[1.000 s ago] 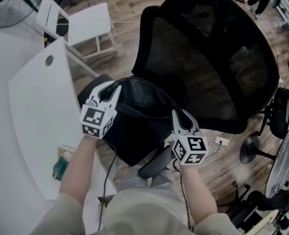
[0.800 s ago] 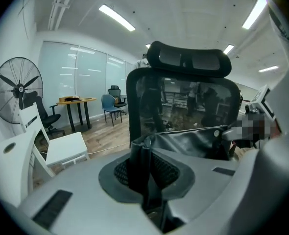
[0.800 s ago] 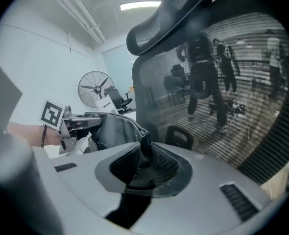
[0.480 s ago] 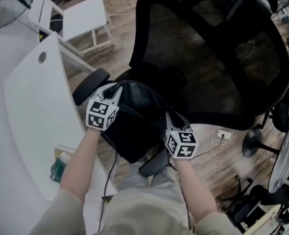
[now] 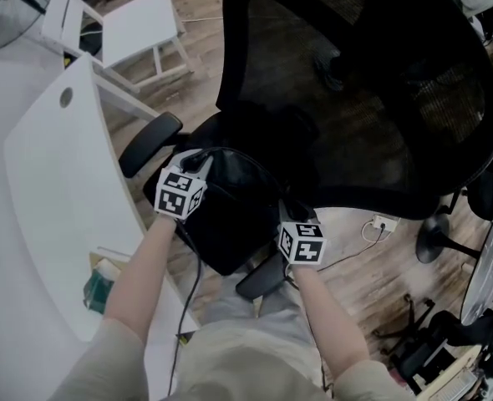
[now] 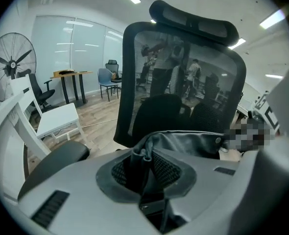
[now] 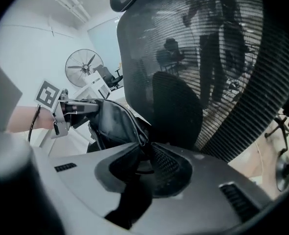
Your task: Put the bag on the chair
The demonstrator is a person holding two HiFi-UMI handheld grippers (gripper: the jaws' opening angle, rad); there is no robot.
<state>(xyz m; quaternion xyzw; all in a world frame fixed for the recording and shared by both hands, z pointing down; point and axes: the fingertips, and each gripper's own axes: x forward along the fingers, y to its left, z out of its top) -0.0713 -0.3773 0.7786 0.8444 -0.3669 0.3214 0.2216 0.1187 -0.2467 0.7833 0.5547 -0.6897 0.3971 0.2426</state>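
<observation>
A black leather bag (image 5: 230, 215) hangs between my two grippers over the seat (image 5: 263, 132) of a black mesh office chair (image 5: 372, 98). My left gripper (image 5: 198, 160) holds the bag's rolled handle (image 6: 137, 163) upright between its jaws, and those jaws are opening. In the left gripper view the bag's open rim (image 6: 193, 143) runs off to the right. My right gripper (image 5: 290, 209) is shut on the bag's other edge (image 7: 134, 153). From the right gripper view the bag body (image 7: 112, 124) stretches toward the left gripper (image 7: 68, 109), with the chair back (image 7: 208, 72) right behind.
The chair's armrests (image 5: 150, 143) (image 5: 263, 278) flank the bag. A white desk (image 5: 54, 190) lies at the left with a green item (image 5: 96, 286) on it. A white stool (image 5: 138, 27) and a fan (image 5: 12, 7) stand beyond. A power strip (image 5: 383, 222) and other chair bases (image 5: 443, 241) are at the right.
Both grippers and the bag have come down closer to the chair seat, and the two grippers now sit nearer each other. The bag looks more slack.
</observation>
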